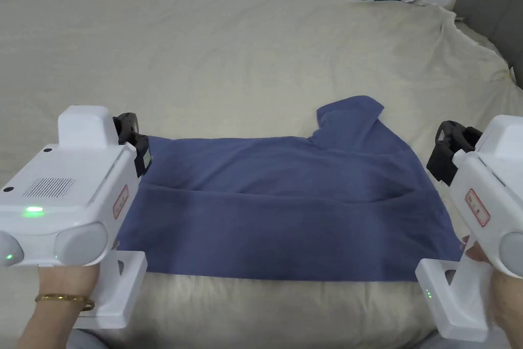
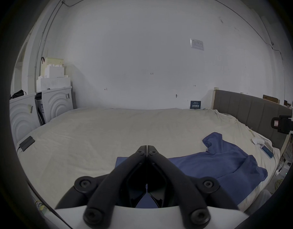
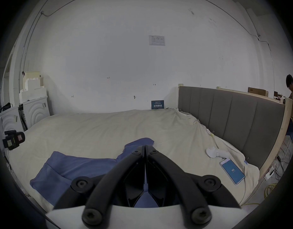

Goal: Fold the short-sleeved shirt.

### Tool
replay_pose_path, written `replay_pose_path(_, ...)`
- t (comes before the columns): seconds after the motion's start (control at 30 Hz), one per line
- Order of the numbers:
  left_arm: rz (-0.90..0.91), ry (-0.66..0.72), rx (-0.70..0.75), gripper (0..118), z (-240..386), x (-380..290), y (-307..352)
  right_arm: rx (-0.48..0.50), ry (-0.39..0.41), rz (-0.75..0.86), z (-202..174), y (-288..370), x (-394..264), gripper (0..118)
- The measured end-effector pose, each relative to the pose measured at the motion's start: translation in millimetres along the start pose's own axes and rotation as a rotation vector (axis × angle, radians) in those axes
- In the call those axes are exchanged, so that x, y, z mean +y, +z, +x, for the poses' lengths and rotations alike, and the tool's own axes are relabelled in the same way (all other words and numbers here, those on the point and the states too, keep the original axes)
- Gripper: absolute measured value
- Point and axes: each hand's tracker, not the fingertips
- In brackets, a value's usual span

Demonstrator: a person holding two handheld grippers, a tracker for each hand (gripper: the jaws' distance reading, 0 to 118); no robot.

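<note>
A blue shirt (image 1: pixel 286 202) lies on the bed (image 1: pixel 230 69), near its front edge, folded into a wide band with one sleeve (image 1: pixel 350 112) sticking out toward the far side. The left gripper (image 2: pixel 147 147) hovers over the shirt's left end, its fingers (image 2: pixel 140 151) pressed together with nothing between them. The right gripper (image 3: pixel 145 147) hangs at the shirt's right end, its fingers (image 3: pixel 137 151) likewise together and empty. A phone (image 3: pixel 231 171) and a white controller (image 3: pixel 214 152) lie on the bed well to the right, by the grey headboard (image 3: pixel 225 117).
</note>
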Motion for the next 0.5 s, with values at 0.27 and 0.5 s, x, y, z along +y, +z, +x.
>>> replay_pose_path(0.27,-0.148,0.022,0.007,0,-23,26,-74,0.028,0.017,-0.018,-20,-18,9,0)
replay_pose_path(0.5,-0.484,0.117,0.038,113,-65,45,-185,0.042,0.026,-0.049,-31,-46,12,0)
